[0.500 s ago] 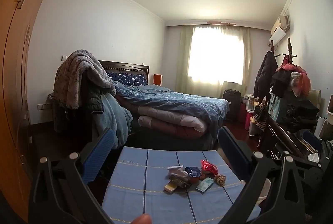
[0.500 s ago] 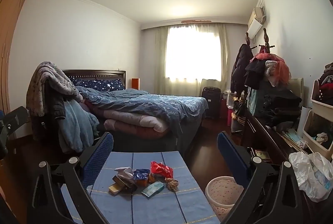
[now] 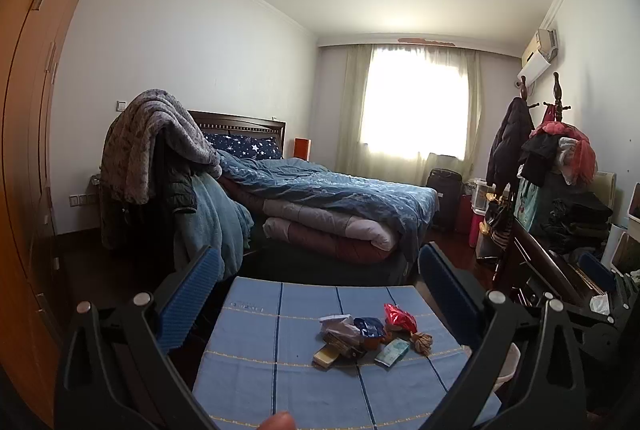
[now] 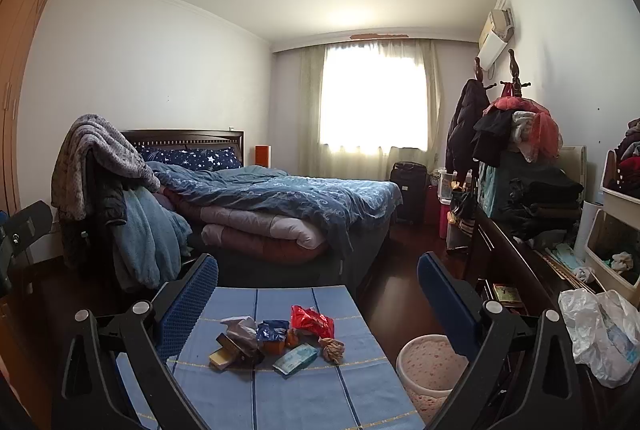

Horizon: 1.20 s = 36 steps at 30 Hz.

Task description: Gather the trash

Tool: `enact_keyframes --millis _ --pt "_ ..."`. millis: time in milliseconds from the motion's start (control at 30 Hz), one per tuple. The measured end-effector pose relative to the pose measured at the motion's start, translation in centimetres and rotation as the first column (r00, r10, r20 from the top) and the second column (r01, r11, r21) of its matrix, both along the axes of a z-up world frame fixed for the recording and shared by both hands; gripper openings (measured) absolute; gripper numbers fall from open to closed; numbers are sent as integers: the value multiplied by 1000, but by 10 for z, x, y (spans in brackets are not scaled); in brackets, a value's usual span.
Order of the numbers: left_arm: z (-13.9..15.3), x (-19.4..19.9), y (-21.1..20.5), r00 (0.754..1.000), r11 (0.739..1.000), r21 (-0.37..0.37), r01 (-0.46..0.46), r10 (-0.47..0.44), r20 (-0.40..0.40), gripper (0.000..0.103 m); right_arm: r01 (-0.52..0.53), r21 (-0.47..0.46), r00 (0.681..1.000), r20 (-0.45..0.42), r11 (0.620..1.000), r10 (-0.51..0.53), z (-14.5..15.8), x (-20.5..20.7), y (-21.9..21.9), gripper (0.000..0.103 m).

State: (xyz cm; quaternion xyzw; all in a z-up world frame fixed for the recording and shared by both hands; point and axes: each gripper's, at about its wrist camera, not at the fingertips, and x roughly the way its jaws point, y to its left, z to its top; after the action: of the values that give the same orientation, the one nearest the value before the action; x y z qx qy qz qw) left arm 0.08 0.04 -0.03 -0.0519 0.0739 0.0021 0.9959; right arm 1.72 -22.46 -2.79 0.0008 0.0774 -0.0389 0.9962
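Observation:
A small heap of trash [image 3: 362, 336] lies on a table with a blue striped cloth [image 3: 256, 350]: a red wrapper [image 3: 398, 318], a dark blue packet [image 3: 370, 328], a green packet [image 3: 392, 350], a crumpled brown paper ball [image 3: 422, 341]. The heap also shows in the right wrist view [image 4: 276, 342]. My left gripper [image 3: 318, 282] is open and empty, held back from and above the heap. My right gripper [image 4: 318, 280] is open and empty, also above the table. A pink-spotted waste bin [image 4: 430, 366] stands on the floor right of the table.
A bed with blue bedding [image 4: 280, 198] stands behind the table. A chair draped with blankets [image 4: 104, 190] is at the left. A dark desk with clothes and a white plastic bag [image 4: 600, 330] lines the right wall. A wooden wardrobe [image 3: 28, 150] is at the far left.
Both grippers have shifted only slightly; the view of the table and heap is nearly the same. Both stay open and empty.

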Motion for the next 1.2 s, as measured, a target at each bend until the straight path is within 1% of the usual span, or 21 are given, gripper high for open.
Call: enact_keyframes --millis 267,300,433,533,600,933,1200 --pt "-3 2 -2 1000 1000 -2 -1 1 -5 100 0 -1 1000 -3 1000 0 -2 0 -1 100" --pt "-8 2 -3 1000 1000 -1 -1 1 -5 100 0 0 1000 -4 1000 0 -2 1 -1 100" --pt "-15 0 -5 1000 1000 1 1 -1 -9 100 0 1 1000 -6 1000 0 -3 2 -1 100" --pt "-21 1 -18 1000 1000 4 1 -1 -16 100 0 2 1000 -5 1000 0 -4 2 -1 100" --pt "-22 3 -24 1000 1000 4 1 -1 -18 100 0 1 1000 -7 1000 0 -4 2 -1 100" --pt "-15 8 -17 999 1000 2 9 -9 -37 100 -2 2 1000 -9 1000 2 -5 3 -2 100" --pt "-15 9 -18 999 1000 3 10 -10 -39 100 -1 3 1000 -12 1000 1 -6 4 -2 100"
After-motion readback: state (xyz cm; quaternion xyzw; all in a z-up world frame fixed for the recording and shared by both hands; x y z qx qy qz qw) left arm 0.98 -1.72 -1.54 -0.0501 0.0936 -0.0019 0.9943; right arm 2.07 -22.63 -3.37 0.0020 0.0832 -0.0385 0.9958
